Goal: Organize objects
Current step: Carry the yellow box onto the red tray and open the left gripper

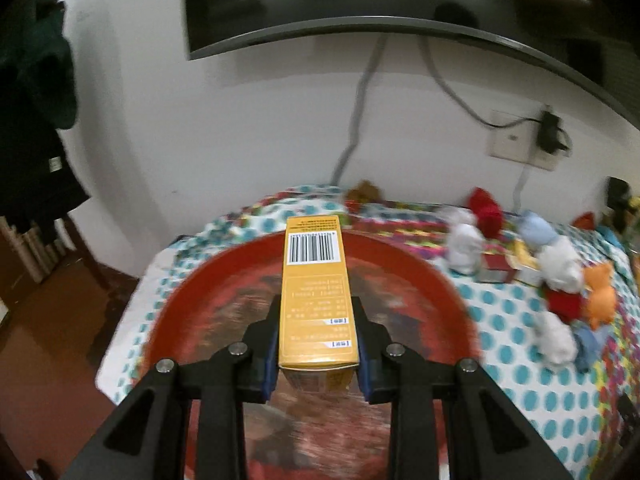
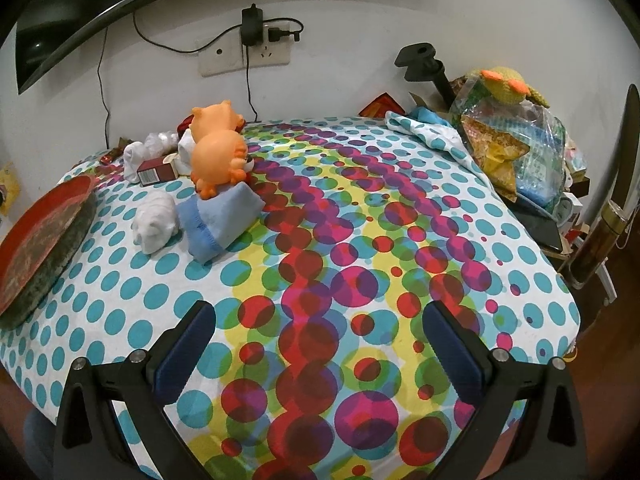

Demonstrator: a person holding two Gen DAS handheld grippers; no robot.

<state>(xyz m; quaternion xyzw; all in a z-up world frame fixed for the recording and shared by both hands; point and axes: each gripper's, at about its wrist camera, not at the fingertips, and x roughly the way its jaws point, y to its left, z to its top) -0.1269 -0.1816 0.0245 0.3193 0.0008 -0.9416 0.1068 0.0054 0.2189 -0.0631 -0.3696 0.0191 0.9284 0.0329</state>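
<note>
My left gripper (image 1: 316,312) is shut on a long yellow box (image 1: 316,288) with a barcode near its far end. The box hangs above a round red tray (image 1: 420,304) that lies on the dotted tablecloth. My right gripper (image 2: 316,320) stands open over the cloth with nothing between its fingers. To its far left lie rolled socks, white (image 2: 156,220) and blue (image 2: 218,220), an orange toy animal (image 2: 218,152) and a small dark red box (image 2: 158,172). In the left wrist view the same pile shows at the right: white socks (image 1: 466,244), a red sock (image 1: 486,210) and the orange toy (image 1: 600,292).
The red tray (image 2: 44,240) sits at the table's left edge. A wall with a socket (image 2: 244,56), cables and a screen stands behind the table. Bags and a yellow plush toy (image 2: 508,84) crowd the far right. Dark clothes (image 1: 40,92) hang at the left.
</note>
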